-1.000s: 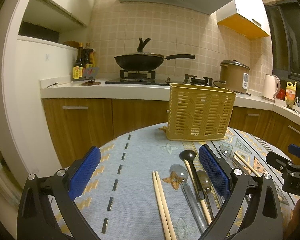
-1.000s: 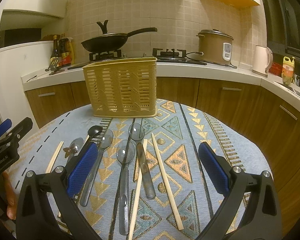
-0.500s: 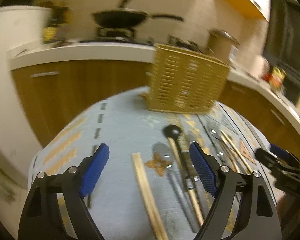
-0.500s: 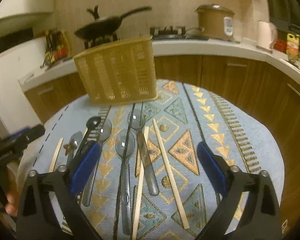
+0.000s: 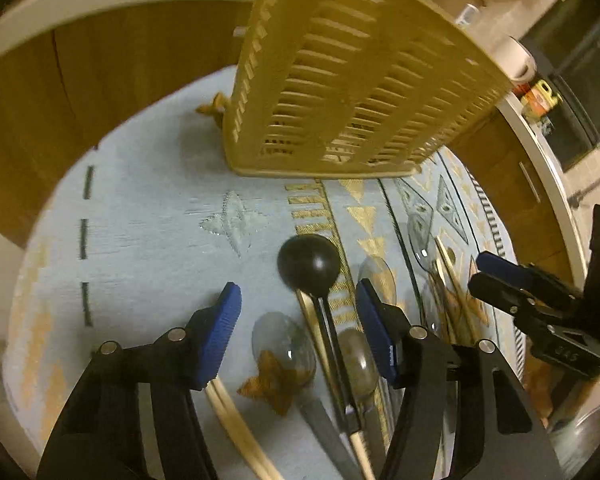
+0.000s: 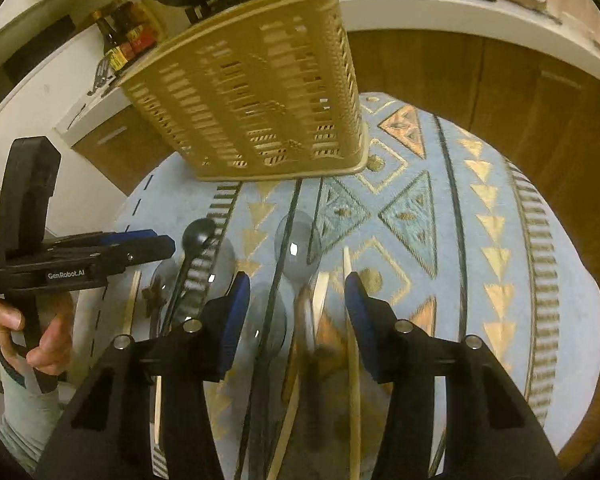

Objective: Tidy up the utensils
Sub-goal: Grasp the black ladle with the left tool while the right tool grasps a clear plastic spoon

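Note:
A tan slotted utensil basket [image 5: 352, 80] stands at the far side of the round table; it also shows in the right wrist view [image 6: 260, 96]. Utensils lie in a row in front of it: a black ladle [image 5: 309, 264], several clear spoons [image 5: 284, 346] and wooden chopsticks [image 5: 236, 420]. My left gripper [image 5: 298, 328] is open, low over the black ladle and a clear spoon. My right gripper [image 6: 292, 316] is open, low over a clear spoon [image 6: 298, 236] and chopsticks [image 6: 352, 360]. Neither holds anything.
The table has a light blue cloth [image 6: 440, 240] with gold triangle patterns. Wooden kitchen cabinets [image 6: 480, 80] and a white counter curve behind it. Sauce bottles [image 6: 124, 40] stand on the counter at left. The other gripper shows at each view's side [image 5: 540, 300] [image 6: 60, 256].
Both grippers have dropped and tilted down toward the table, moving close over the utensils. Both jaws have narrowed somewhat but stay open. The utensils have not moved.

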A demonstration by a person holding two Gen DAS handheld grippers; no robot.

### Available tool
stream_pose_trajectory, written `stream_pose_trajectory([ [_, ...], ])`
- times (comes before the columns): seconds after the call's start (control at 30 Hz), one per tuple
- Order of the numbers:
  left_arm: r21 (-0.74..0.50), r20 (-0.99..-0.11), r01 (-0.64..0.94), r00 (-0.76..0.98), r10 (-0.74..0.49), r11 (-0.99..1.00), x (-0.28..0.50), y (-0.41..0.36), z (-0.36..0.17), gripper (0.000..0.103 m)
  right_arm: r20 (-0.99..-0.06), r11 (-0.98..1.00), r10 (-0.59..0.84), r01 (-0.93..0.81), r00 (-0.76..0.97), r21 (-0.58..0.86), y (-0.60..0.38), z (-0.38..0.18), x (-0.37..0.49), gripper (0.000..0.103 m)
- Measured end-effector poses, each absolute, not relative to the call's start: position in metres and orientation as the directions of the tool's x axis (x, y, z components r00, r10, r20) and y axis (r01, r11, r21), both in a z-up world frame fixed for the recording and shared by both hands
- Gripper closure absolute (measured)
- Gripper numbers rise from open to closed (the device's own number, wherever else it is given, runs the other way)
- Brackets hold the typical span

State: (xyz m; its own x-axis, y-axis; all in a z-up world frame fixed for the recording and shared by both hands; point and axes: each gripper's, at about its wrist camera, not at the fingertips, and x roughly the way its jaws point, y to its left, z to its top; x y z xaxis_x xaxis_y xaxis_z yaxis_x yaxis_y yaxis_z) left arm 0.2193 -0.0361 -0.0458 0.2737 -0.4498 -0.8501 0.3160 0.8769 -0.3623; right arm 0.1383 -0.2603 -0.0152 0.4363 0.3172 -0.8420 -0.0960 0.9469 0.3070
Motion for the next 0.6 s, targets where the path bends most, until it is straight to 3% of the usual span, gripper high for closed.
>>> stream_pose_trajectory([
  [0.13, -0.357, -0.865, 0.295, 0.254, -0.433, 0.886, 0.231, -0.043, -0.053, 0.048, -0.865, 0.942, 0.335, -0.112, 0.373, 0.316, -0.257, -0.028, 0.159, 0.057],
  [0.47, -0.204, -0.912, 0.321, 0.282, -0.299, 0.925, 0.231, -0.073, -0.052, 0.048, -0.882, 0.947, 0.321, -0.149, 0.345, 0.286, -0.259, -0.031, 0.171, 0.057],
  [0.6, -0.091, -0.927, 0.331, 0.318, -0.201, 0.939, 0.228, -0.093, -0.054, 0.057, -0.885, 0.948, 0.31, -0.178, 0.348, 0.262, -0.254, -0.032, 0.173, 0.057],
])
